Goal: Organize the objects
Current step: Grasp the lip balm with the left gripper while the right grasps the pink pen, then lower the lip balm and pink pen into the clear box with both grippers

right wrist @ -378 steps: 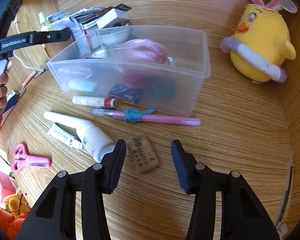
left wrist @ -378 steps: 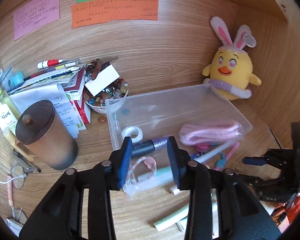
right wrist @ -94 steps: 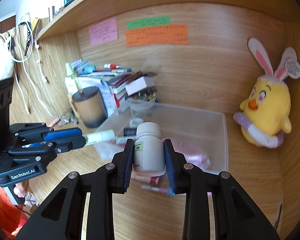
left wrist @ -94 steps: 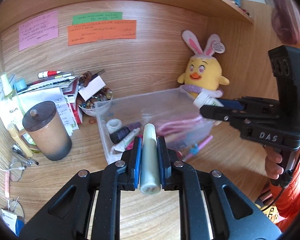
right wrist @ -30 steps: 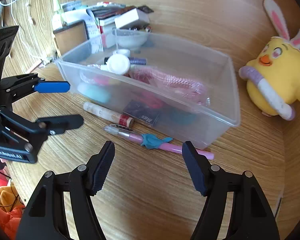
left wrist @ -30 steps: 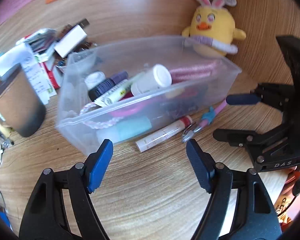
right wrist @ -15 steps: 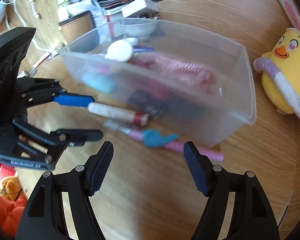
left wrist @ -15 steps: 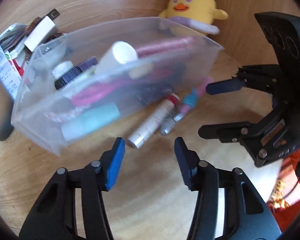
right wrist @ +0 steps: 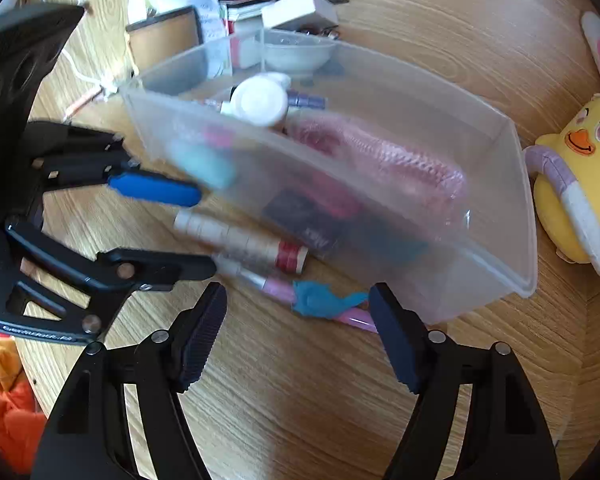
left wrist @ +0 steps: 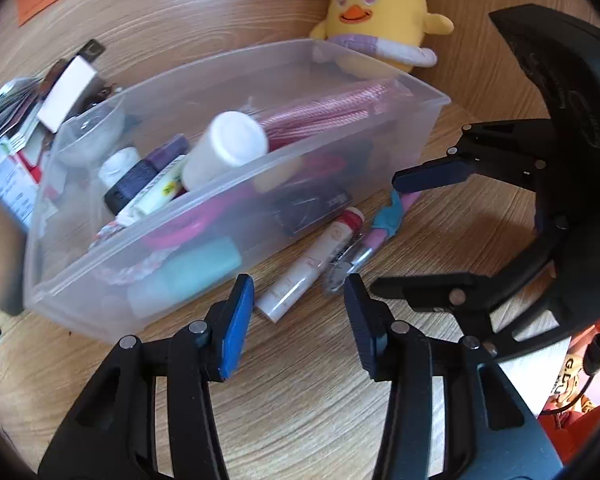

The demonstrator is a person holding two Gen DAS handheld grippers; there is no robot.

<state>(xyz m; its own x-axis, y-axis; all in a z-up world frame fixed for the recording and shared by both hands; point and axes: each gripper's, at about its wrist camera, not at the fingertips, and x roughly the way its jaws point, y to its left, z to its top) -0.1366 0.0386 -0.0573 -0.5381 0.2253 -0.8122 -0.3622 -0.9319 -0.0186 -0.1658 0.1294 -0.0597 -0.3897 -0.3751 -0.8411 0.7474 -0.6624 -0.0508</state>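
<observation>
A clear plastic box [left wrist: 420, 92] [right wrist: 516, 200] holds a white bottle [left wrist: 228, 148] [right wrist: 260, 100], a pink rope [left wrist: 332, 108] and other small items. In front of it on the desk lie a cream tube with a red cap [left wrist: 312, 264] [right wrist: 240, 240] and a pink pen with a teal ornament [left wrist: 384, 220] [right wrist: 324, 300]. My left gripper [left wrist: 296, 300] [right wrist: 206, 232] is open, its tips either side of the tube's near end, not pressing it. My right gripper [right wrist: 298, 308] [left wrist: 384, 236] is open and straddles the pen.
A yellow chick plush [left wrist: 380, 12] [right wrist: 580, 172] sits to the right of the box by the wooden wall. Behind the box are a brown cup [right wrist: 164, 36], a white bowl [right wrist: 296, 52], a white carton [left wrist: 68, 92] and stacked papers. An orange sleeve shows at the bottom edge.
The left jaws have narrowed from wide apart. Both grippers have come lower and closer to the tube and the pen. The tube and bottle held three seconds ago now lie in the box.
</observation>
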